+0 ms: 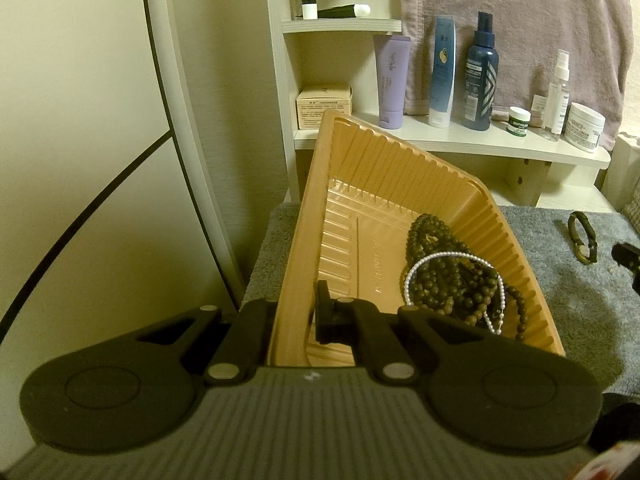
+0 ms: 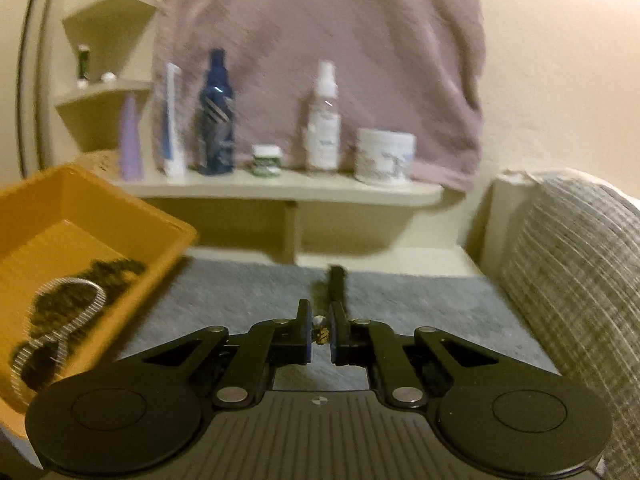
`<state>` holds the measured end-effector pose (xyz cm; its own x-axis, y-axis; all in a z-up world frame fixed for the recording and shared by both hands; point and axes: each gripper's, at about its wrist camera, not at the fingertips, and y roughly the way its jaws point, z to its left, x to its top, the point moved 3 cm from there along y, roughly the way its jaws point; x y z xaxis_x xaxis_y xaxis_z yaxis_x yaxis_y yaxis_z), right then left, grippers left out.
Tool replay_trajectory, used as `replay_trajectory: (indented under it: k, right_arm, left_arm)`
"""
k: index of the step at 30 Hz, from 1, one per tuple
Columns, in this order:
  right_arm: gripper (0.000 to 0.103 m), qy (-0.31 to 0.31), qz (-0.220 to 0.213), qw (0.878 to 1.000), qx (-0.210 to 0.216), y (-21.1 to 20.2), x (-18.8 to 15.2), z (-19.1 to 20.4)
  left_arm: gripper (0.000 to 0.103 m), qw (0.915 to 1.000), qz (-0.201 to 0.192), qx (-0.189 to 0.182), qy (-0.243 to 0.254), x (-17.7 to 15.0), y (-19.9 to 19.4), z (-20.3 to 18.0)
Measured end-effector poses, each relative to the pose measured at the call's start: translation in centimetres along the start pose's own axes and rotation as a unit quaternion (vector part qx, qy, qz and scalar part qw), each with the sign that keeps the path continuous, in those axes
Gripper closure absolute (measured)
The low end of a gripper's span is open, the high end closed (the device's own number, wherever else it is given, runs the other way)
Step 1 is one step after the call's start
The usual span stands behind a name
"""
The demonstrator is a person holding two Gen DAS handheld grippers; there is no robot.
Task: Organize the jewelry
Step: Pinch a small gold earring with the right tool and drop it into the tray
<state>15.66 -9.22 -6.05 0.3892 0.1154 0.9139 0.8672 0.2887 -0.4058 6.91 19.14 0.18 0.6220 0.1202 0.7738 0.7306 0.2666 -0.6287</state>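
Observation:
My left gripper [image 1: 294,316] is shut on the near wall of an orange plastic tray [image 1: 360,152], which is tilted up. Inside the tray lie dark wooden bead strings [image 1: 448,264] and a white pearl strand [image 1: 416,276]. A dark olive bracelet with a gold clasp [image 1: 582,236] lies on the grey mat [image 1: 560,300] to the right. My right gripper [image 2: 321,330] is shut on that bracelet [image 2: 336,284], gripping its gold clasp just above the mat [image 2: 240,300]. The tray [image 2: 132,196] with beads [image 2: 80,304] and the pearl strand [image 2: 80,308] shows at the left in the right wrist view.
A white shelf [image 1: 460,136] behind the mat holds bottles, tubes and jars, with a pink towel [image 1: 520,20] hanging behind. A small box [image 1: 324,106] sits in the corner shelf. A striped cushion [image 2: 572,264] stands at the right. A white curved panel [image 1: 80,120] is at the left.

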Motion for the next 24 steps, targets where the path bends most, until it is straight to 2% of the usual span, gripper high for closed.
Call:
replay_trajectory:
  k: [5, 9, 12, 17, 24]
  right_arm:
    - [0.095, -0.002, -0.009, 0.996, 0.089, -1.0, 1.3, 3.2]
    - [0.095, -0.019, -0.008, 0.985, 0.171, -1.6, 1.6, 6.9]
    - [0.095, -0.043, -0.008, 0.977, 0.208, -1.9, 1.5, 9.3]
    - [0.095, -0.065, -0.008, 0.967, 0.248, -2.1, 1.4, 11.6]
    - [0.094, -0.094, -0.012, 0.956, 0.277, -2.5, 0.9, 12.7]
  left_arm:
    - [0.099, 1.0000, 0.000, -0.001, 0.000, 0.0, 0.0, 0.0]
    - [0.099, 1.0000, 0.001, 0.000, -0.001, 0.0, 0.0, 0.1]
    - [0.099, 1.0000, 0.001, 0.000, -0.002, -0.1, 0.1, 0.1]
    - [0.099, 1.0000, 0.000, -0.001, -0.003, -0.1, 0.0, 0.1]
    - [0.099, 1.0000, 0.001, -0.001, -0.003, -0.1, 0.0, 0.1]
